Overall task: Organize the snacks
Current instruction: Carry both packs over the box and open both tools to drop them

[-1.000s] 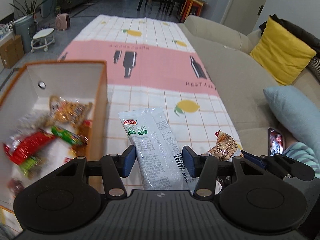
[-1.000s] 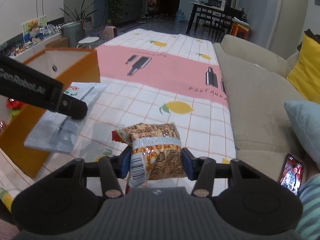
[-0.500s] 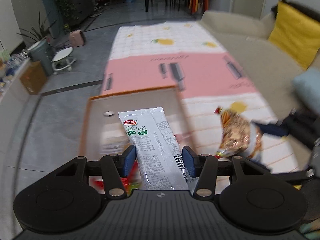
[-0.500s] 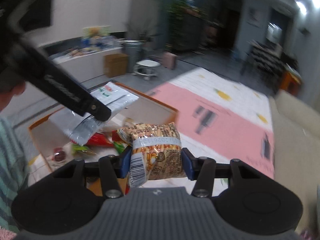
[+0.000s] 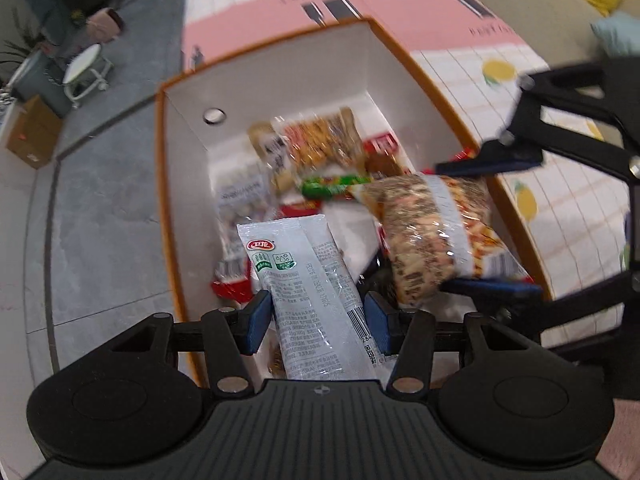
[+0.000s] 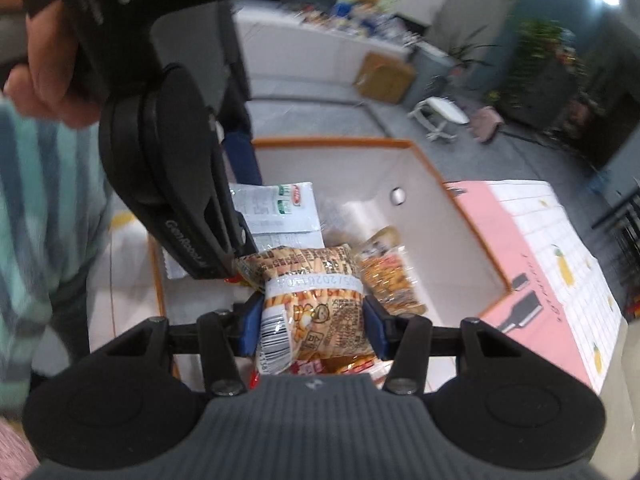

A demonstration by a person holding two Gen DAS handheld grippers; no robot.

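My left gripper [image 5: 318, 322] is shut on a long white snack packet [image 5: 308, 292] with a red and green label, held above the open orange-rimmed white box [image 5: 188, 184]. My right gripper [image 6: 312, 330] is shut on a puffy orange-brown snack bag [image 6: 316, 300], also over the box [image 6: 452, 248]. In the left wrist view the same bag [image 5: 432, 236] hangs between the right gripper's blue fingers [image 5: 488, 160] beside the white packet. Several snacks [image 5: 320, 152] lie on the box floor. In the right wrist view the white packet [image 6: 280, 212] shows behind the left gripper's black body [image 6: 168, 184].
The box sits at the edge of a pink and white cloth [image 5: 400, 12] with lemon and bottle prints. A person's hand [image 6: 44, 92] and striped sleeve [image 6: 36, 216] are at the left. Grey floor [image 5: 100, 216], a small white stool [image 5: 86, 72] and a cardboard carton [image 6: 384, 78] lie beyond.
Both grippers have swung from the cloth over to the box and tilted down into it, each still holding its snack. The two grippers now sit close together above the box.
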